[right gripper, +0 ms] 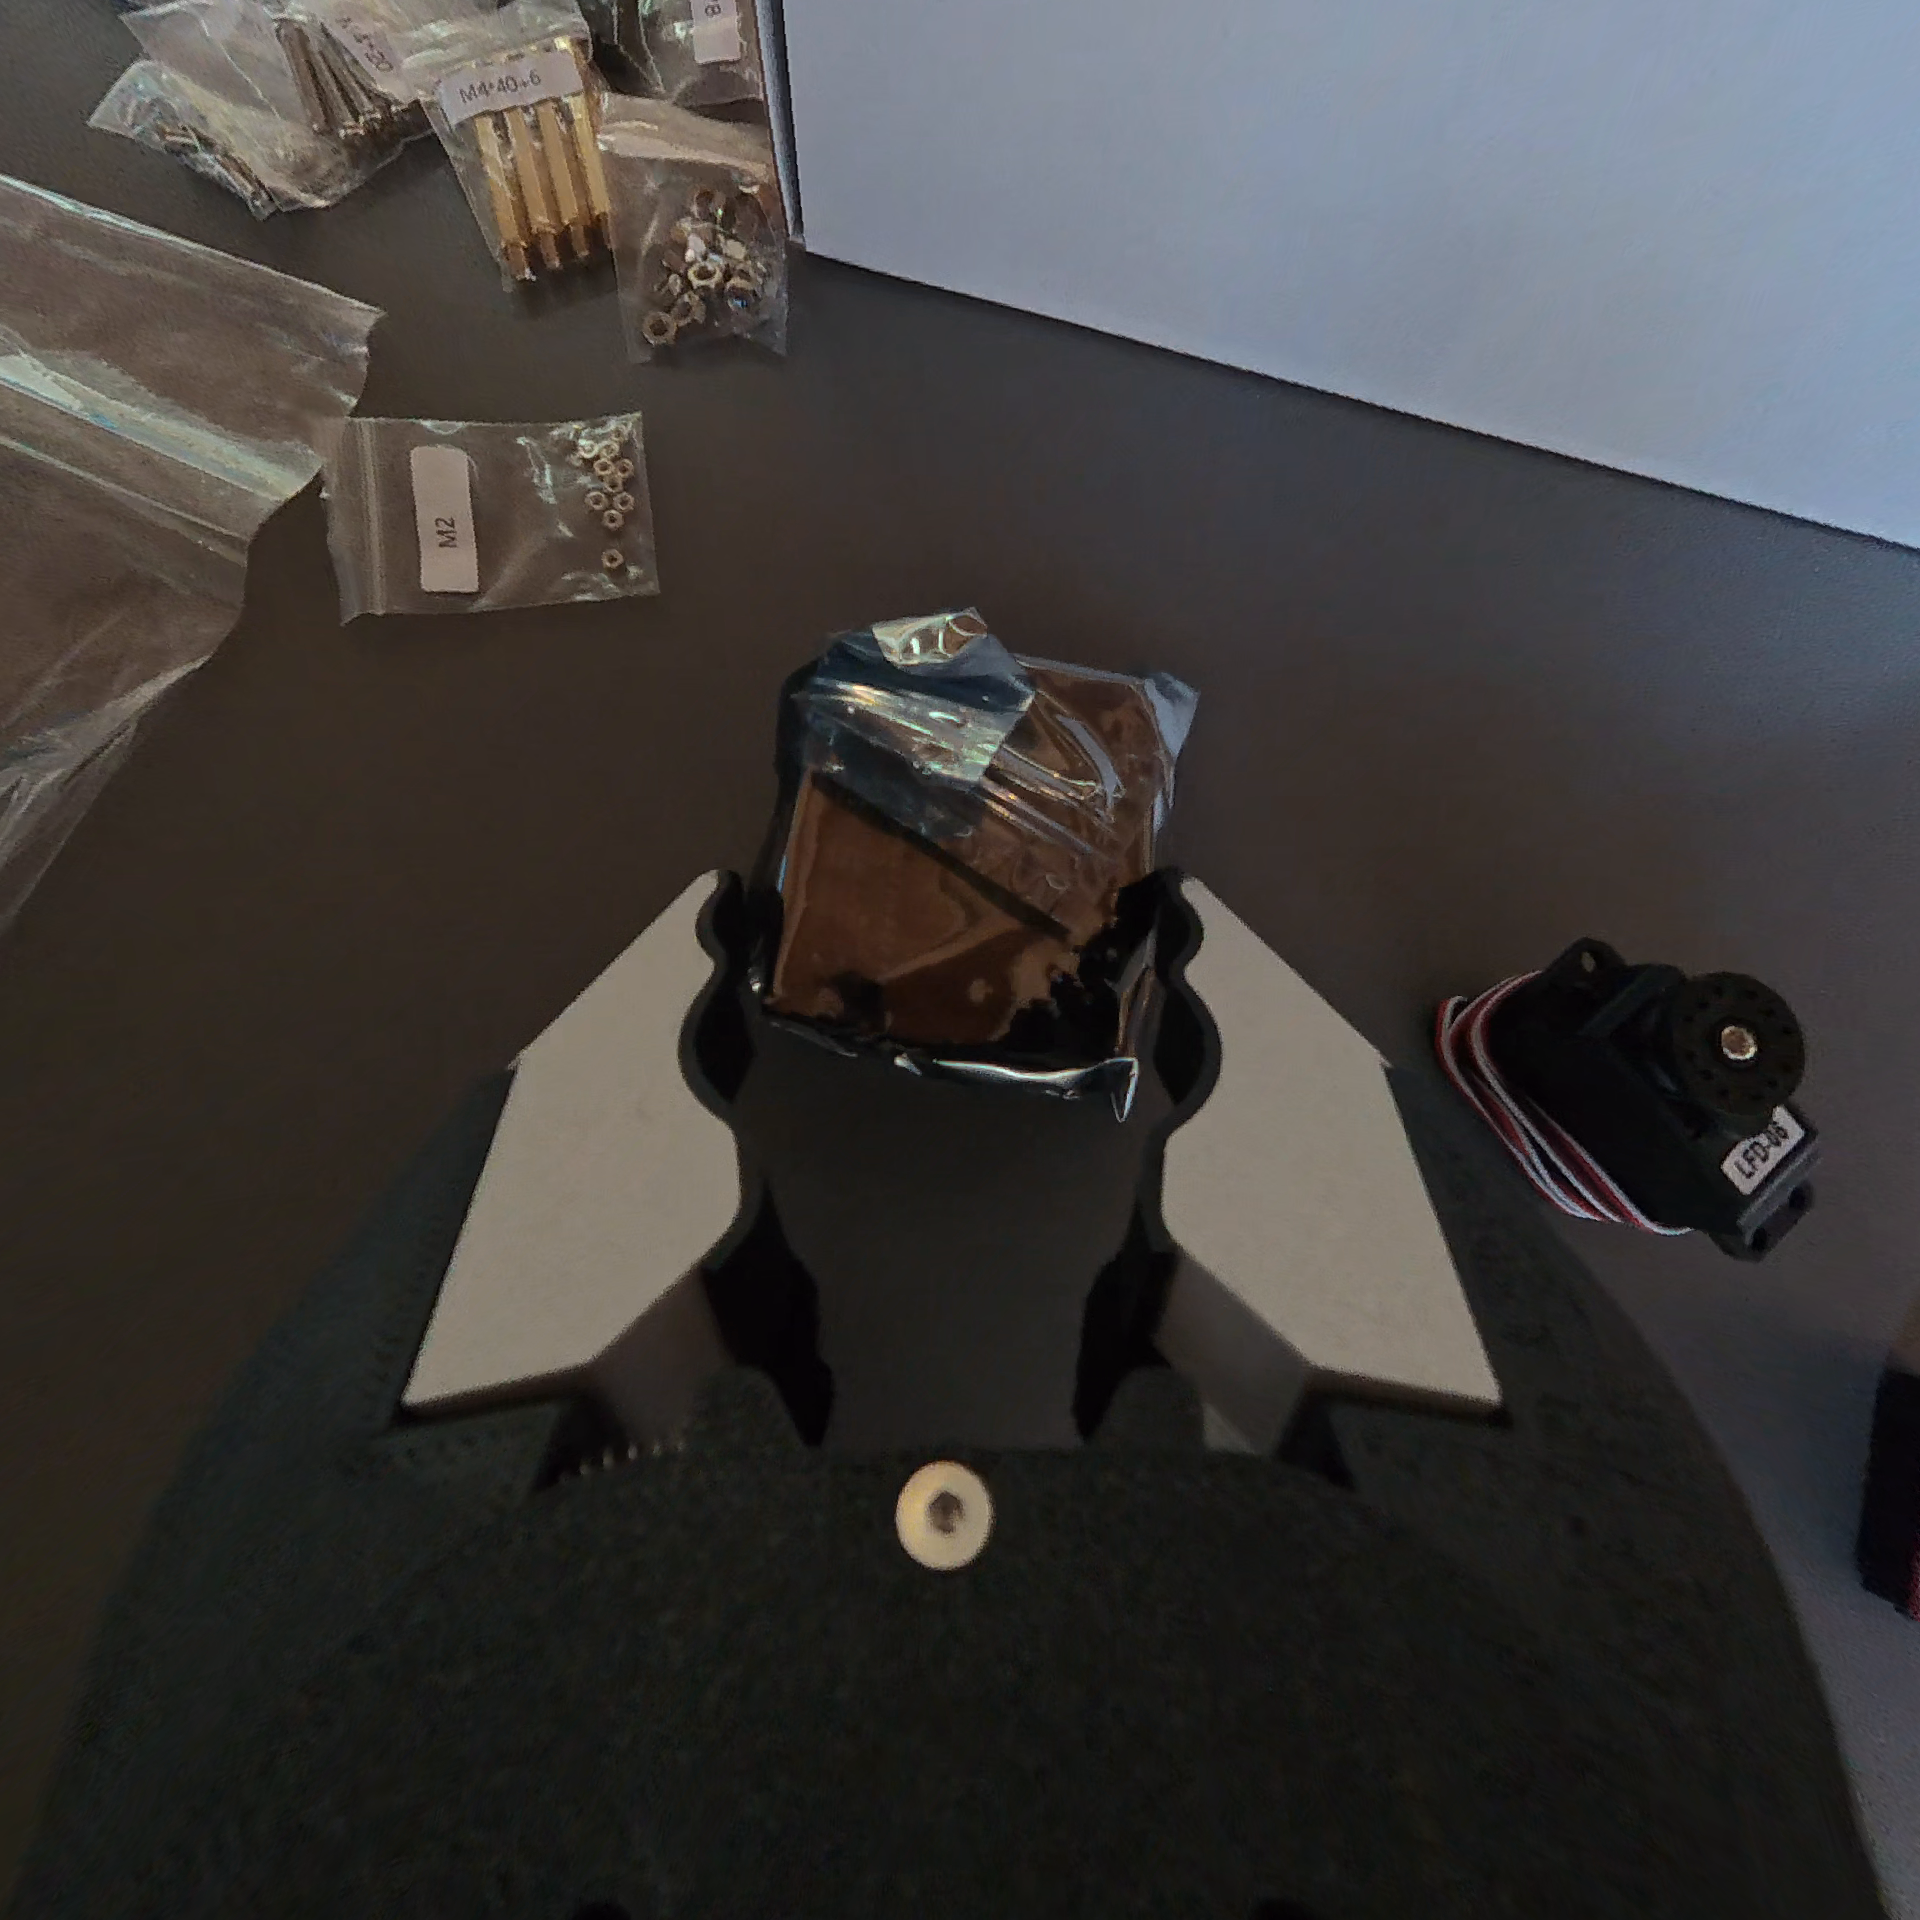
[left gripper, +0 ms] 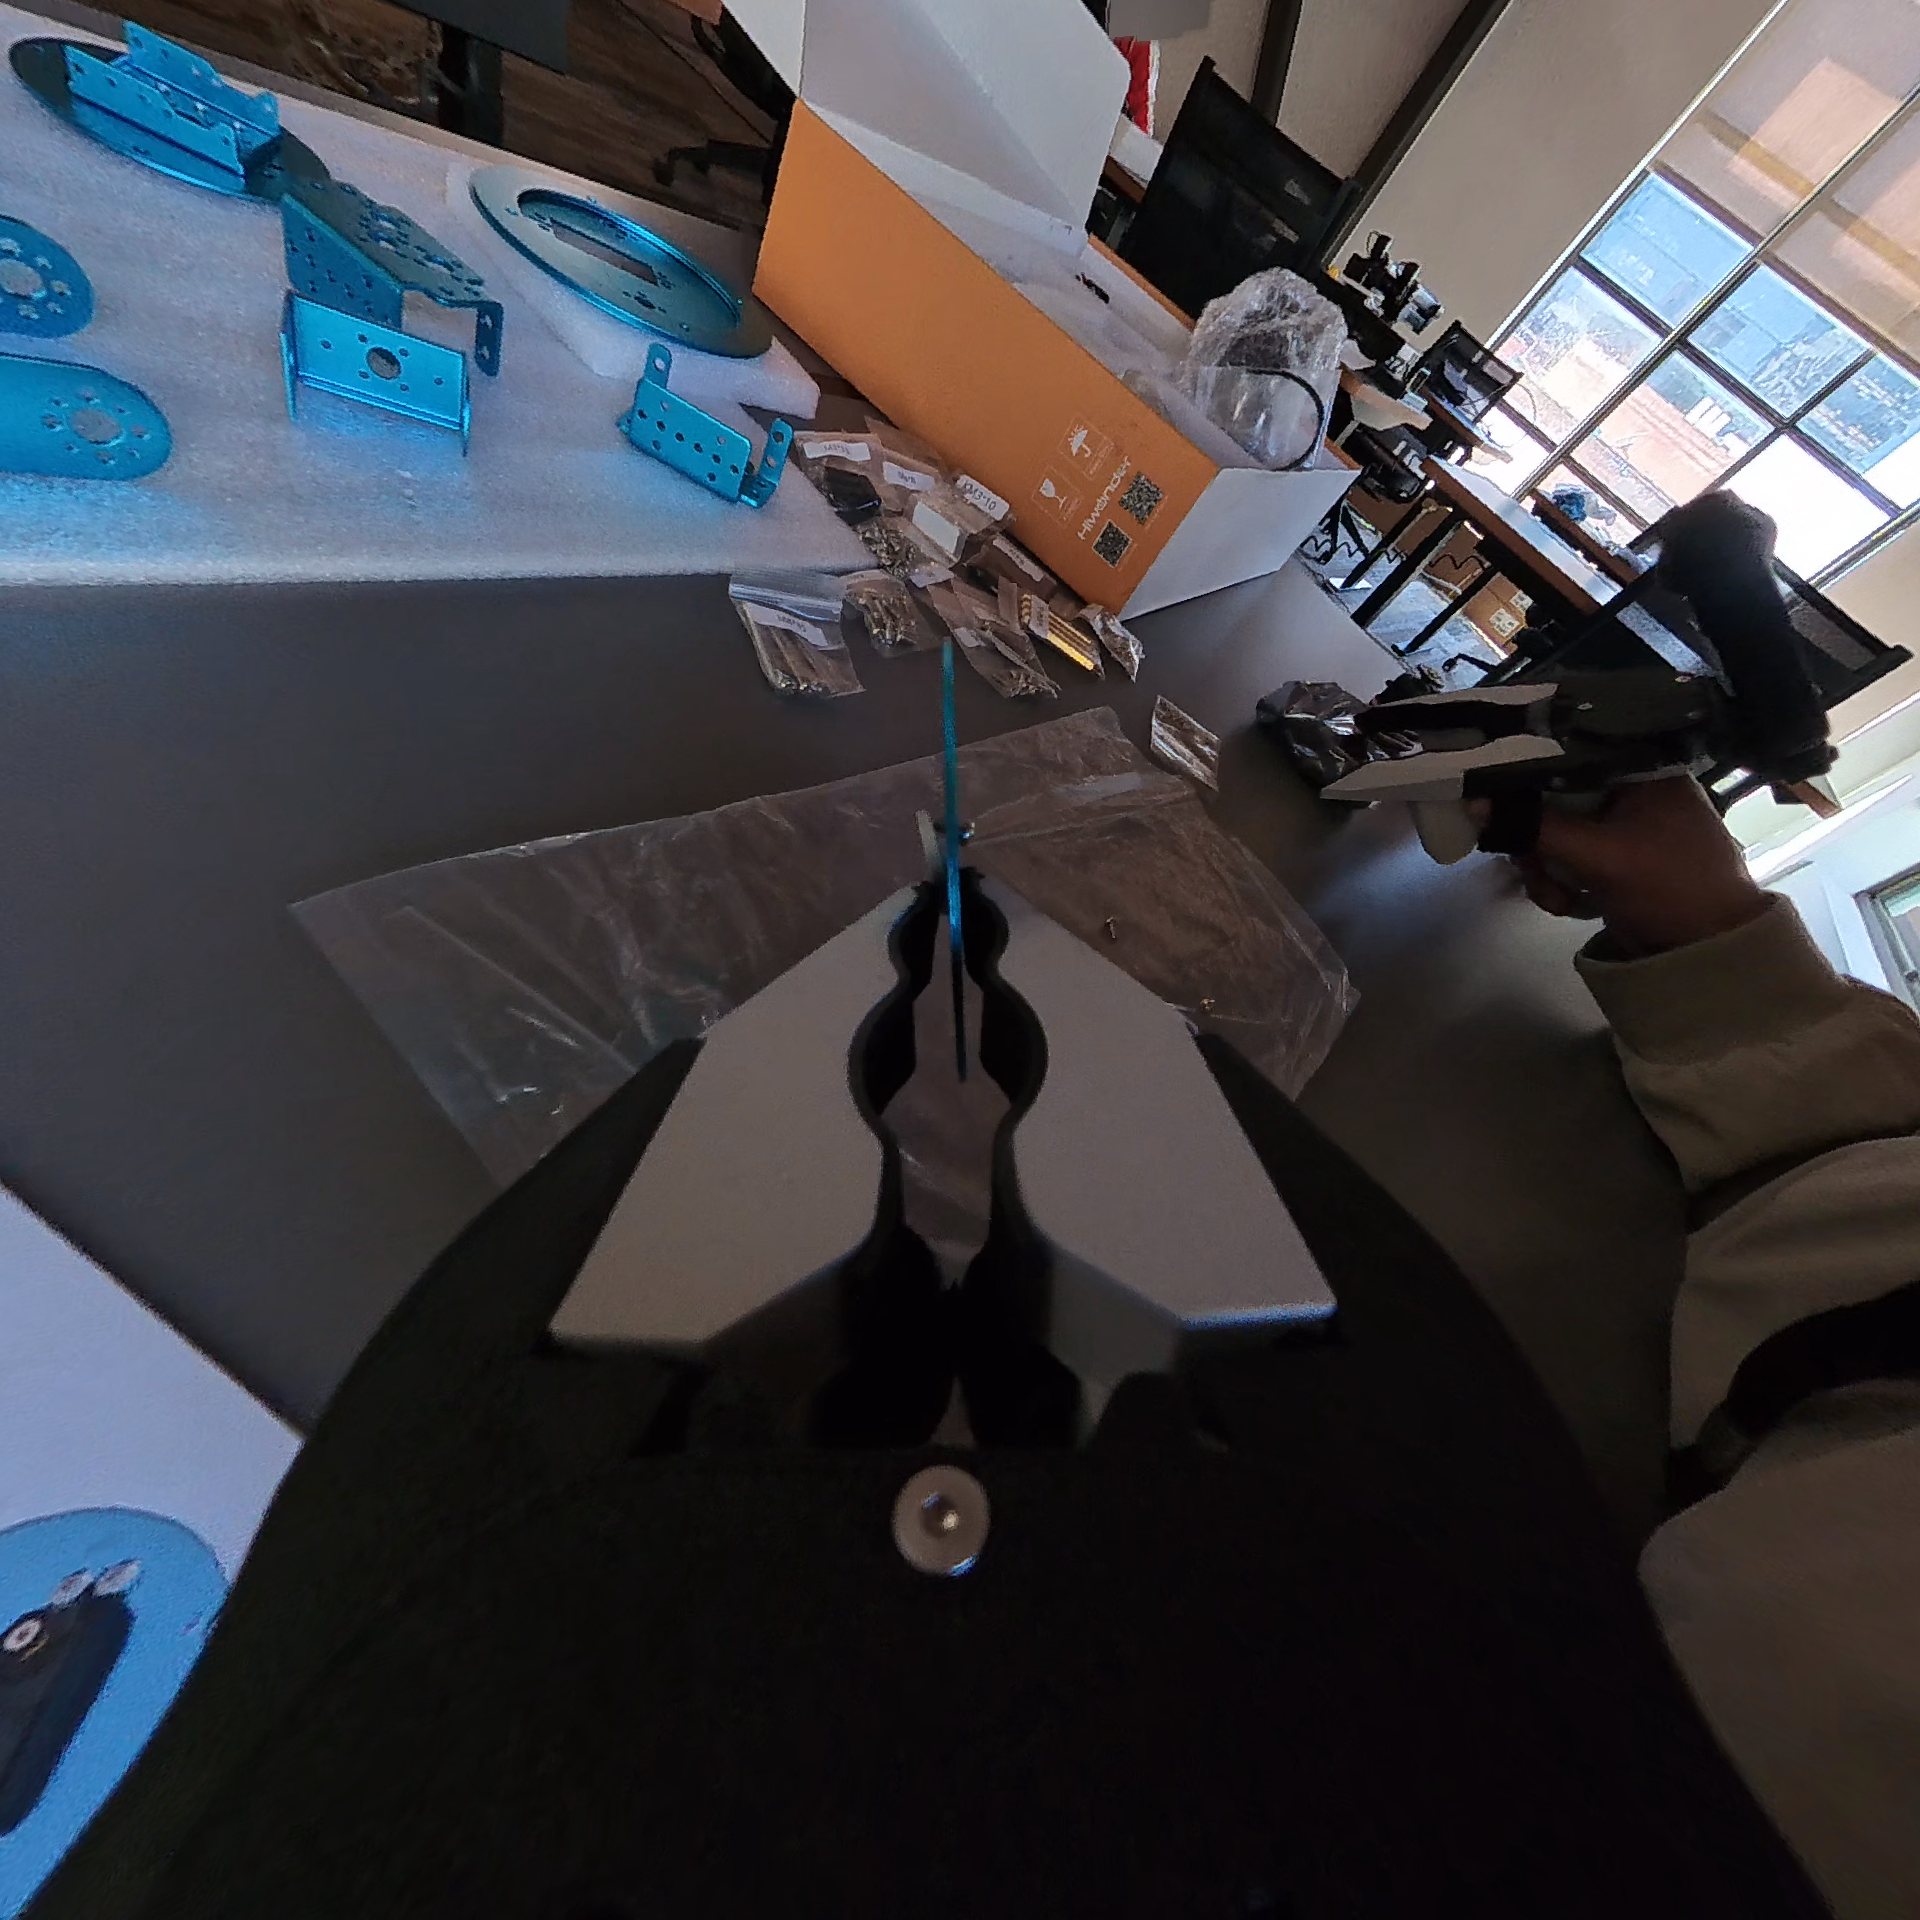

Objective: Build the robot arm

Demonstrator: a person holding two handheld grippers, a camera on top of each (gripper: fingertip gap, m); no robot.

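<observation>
My left gripper (left gripper: 951, 914) clamps a blue plate (left gripper: 949, 790) edge-on, my right (right gripper: 940, 914) grips a wrapped packet (right gripper: 966, 821), servo (right gripper: 1652, 1081) beside, screw bags (right gripper: 499, 509) beyond.

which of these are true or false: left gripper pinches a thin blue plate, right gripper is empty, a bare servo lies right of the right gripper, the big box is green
1. The left gripper is shut on a thin blue plate seen edge-on: true.
2. The right gripper is empty: false, a foil-wrapped packet sits between its fingers.
3. A black servo lies on the table to the right gripper's right: true.
4. The big box is green: false, it is orange and white.
</observation>
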